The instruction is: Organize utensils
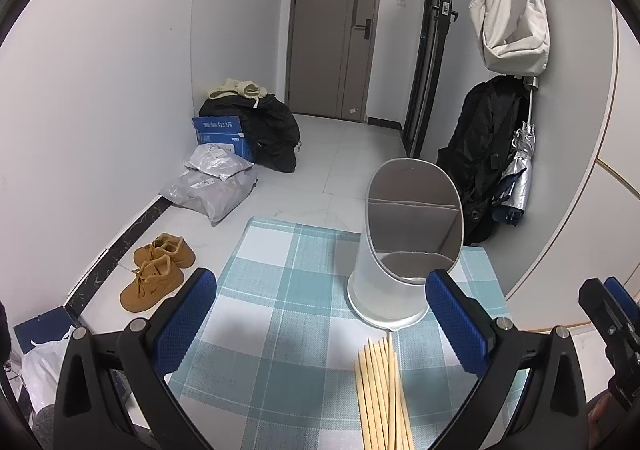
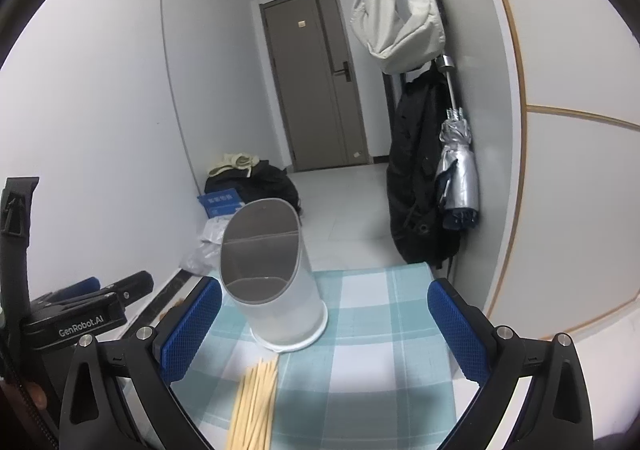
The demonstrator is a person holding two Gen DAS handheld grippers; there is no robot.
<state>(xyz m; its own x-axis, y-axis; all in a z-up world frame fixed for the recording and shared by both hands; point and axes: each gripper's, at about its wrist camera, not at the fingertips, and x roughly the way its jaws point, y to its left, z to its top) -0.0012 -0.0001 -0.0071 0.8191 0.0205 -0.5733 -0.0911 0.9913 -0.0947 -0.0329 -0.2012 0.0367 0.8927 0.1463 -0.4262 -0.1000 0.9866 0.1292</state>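
A bundle of pale wooden chopsticks (image 1: 382, 394) lies on a blue-and-white checked tablecloth (image 1: 280, 290), near its front edge. Just beyond stands a white oval utensil holder (image 1: 404, 250) with a divider inside; nothing shows in it. My left gripper (image 1: 320, 318) hovers open above the cloth, the chopsticks low between its blue pads (image 1: 456, 322), untouched. In the right wrist view the chopsticks (image 2: 256, 406) lie lower left and the holder (image 2: 268, 270) stands ahead by the left pad. My right gripper (image 2: 324, 326) is open with nothing held. The left gripper (image 2: 88, 314) shows at that view's left edge.
The table's far edge drops to a tiled floor with tan shoes (image 1: 158, 270), grey parcels (image 1: 216, 186) and a black bag (image 1: 268, 130). A black coat (image 2: 420, 170), folded umbrella (image 2: 458, 170) and white bag (image 2: 396, 18) hang on the right wall. A curved white wall (image 2: 560, 210) borders the table's right.
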